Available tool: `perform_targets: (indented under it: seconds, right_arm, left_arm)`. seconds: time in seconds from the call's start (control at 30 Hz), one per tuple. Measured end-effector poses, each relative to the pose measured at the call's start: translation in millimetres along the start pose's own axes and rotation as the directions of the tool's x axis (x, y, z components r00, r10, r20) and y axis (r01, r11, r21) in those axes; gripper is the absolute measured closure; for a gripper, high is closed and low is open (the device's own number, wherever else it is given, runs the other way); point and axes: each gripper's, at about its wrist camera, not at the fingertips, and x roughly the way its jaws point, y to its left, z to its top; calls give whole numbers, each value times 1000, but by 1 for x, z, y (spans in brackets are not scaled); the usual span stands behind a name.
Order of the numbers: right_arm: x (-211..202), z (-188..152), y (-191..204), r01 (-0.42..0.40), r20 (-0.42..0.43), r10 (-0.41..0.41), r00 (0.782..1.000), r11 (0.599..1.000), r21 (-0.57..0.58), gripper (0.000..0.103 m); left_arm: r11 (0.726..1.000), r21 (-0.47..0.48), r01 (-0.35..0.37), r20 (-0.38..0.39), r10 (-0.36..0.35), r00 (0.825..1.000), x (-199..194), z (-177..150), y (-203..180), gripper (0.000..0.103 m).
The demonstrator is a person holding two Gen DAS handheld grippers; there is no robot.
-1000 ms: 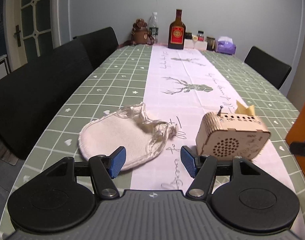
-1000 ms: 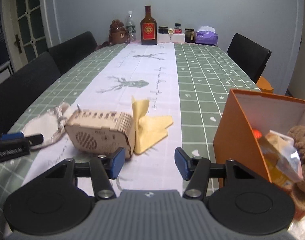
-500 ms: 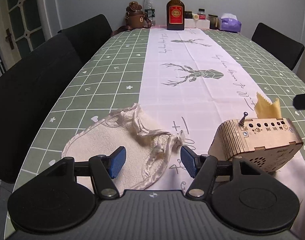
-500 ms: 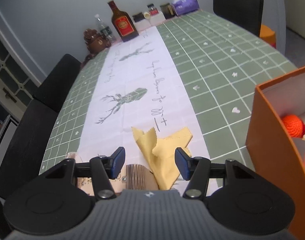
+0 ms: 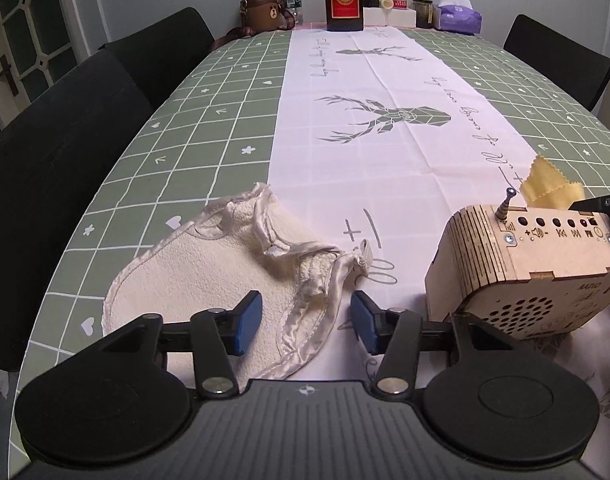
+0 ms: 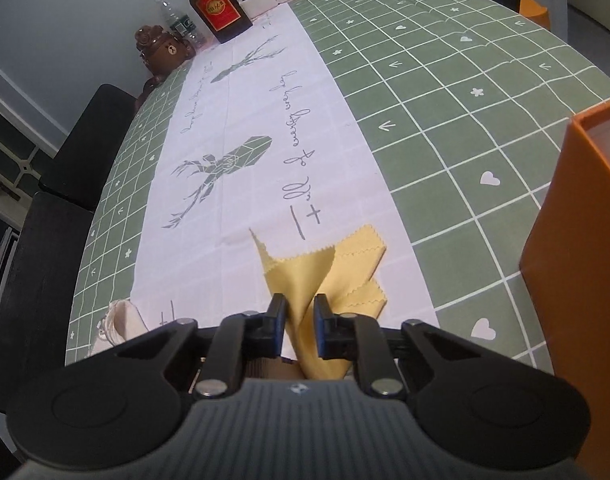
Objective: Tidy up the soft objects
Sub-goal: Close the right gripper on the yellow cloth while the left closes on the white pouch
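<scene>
Sorting looks partly done, judging by the orange box (image 6: 577,240) at 3 o'clock, with two cloths left on the bench (image 5: 209,120). The right tool (image 6: 299,326) has just been closing and pinches the upright fold of the yellow cloth (image 6: 305,276). The left tool (image 5: 303,322) (jaws just narrowing, half open) straddles the hem of the cream cloth (image 5: 193,272) without gripping it.

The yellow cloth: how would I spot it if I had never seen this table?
Find the long table with the green checked cover and white runner down its middle. At the near end of the runner, left of the orange box, lies the yellow cloth. It alone is yellow with zigzag edges; one fold stands up.
</scene>
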Motion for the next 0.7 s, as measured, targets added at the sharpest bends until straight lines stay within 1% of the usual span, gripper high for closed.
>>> perform_targets:
  seconds: [0.03,0.07,0.1,0.13,0.17,0.2,0.3,0.43,0.57,0.7]
  right_arm:
    - [1,0,0,0,-3,0,1000,1000,-5,101]
    - [2,0,0,0,-3,0,1000,1000,-8,102]
    - [1,0,1,2,2,-2,1000,1000,-11,103]
    - [0,-1,2,5,9,-5,1000,1000,-18,103]
    - [-2,-1,3,9,18,-8,1000,1000,-28,103]
    - [-4,-2,4,10,26,-9,1000,999,-39,103]
    - [-13,-2,6,10,53,-7,999,998,-55,103]
    - [-29,-6,8,7,91,1,996,997,-80,103]
    - [-52,-17,13,29,150,-8,989,990,-136,103]
    - [-73,-36,13,52,191,-17,981,982,-179,103]
  left_arm:
    - [1000,-1,-8,3,8,1000,0,0,0,55]
    - [1000,-2,-12,4,12,1000,0,0,0,67]
    - [1000,0,-15,3,15,1000,0,1,0,72]
    - [1000,1,-16,6,16,1000,0,1,0,74]
    - [1000,2,-12,12,12,1000,-1,1,0,86]
    - [1000,4,-11,20,11,1000,-3,0,0,93]
    - [1000,-1,-30,45,30,999,-9,1,0,97]
    - [999,-12,-37,81,38,996,-24,1,4,98]
    - [1000,-29,-12,105,15,994,-46,-7,9,98]
    - [1000,-19,15,116,-12,993,-70,-23,9,98]
